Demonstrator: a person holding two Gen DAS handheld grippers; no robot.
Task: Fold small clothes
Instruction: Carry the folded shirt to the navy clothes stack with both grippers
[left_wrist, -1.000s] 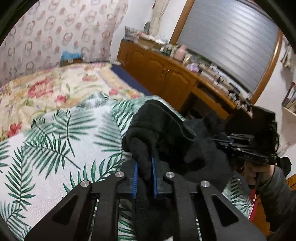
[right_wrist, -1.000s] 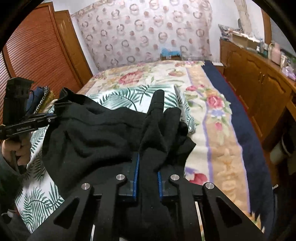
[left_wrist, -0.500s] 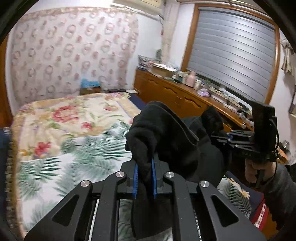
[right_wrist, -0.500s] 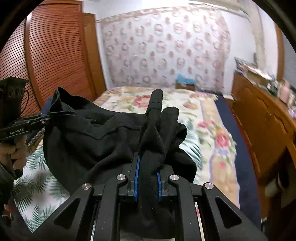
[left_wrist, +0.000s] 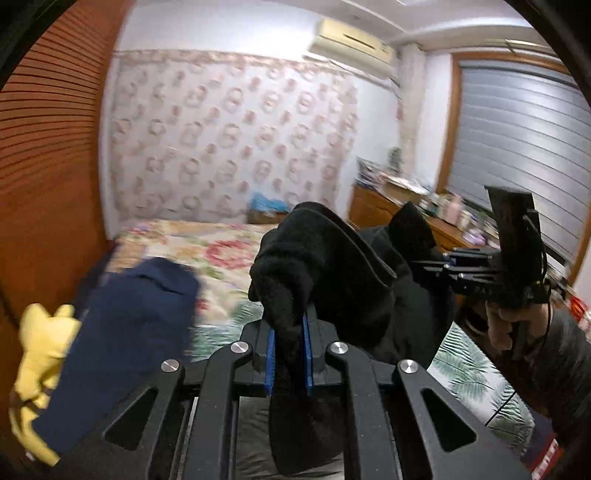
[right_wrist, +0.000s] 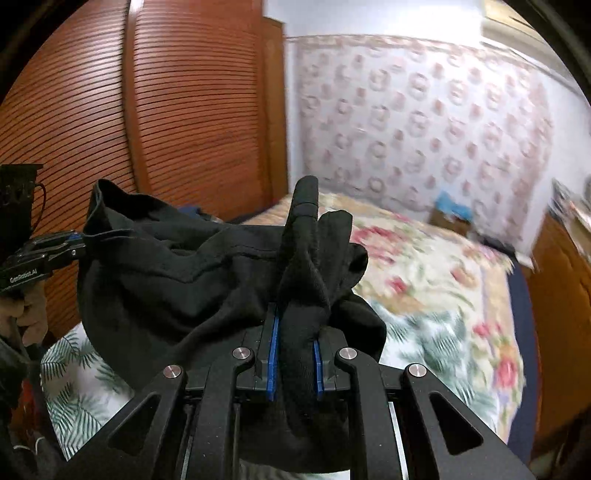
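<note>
Both tools have lifted the black garment (right_wrist: 177, 288) higher above the bed (right_wrist: 436, 295).

The left gripper (left_wrist: 289, 354) pinches a bunched fold of the black garment (left_wrist: 325, 266) between its blue pads (left_wrist: 270, 360), the cloth rising above the fingers and hanging below them. To the right, the right gripper (left_wrist: 424, 264) grips another part of the same garment, held by a hand (left_wrist: 504, 326) in a grey sleeve (left_wrist: 565, 354). At lower left lie a navy garment (left_wrist: 125, 332) and a yellow item (left_wrist: 40, 343), blurred. Beyond is a bed with a floral cover (left_wrist: 207, 247) and a palm-leaf sheet (left_wrist: 469, 365), a wooden dresser (left_wrist: 380, 210) and an air conditioner (left_wrist: 352, 40) on the wall.
</note>
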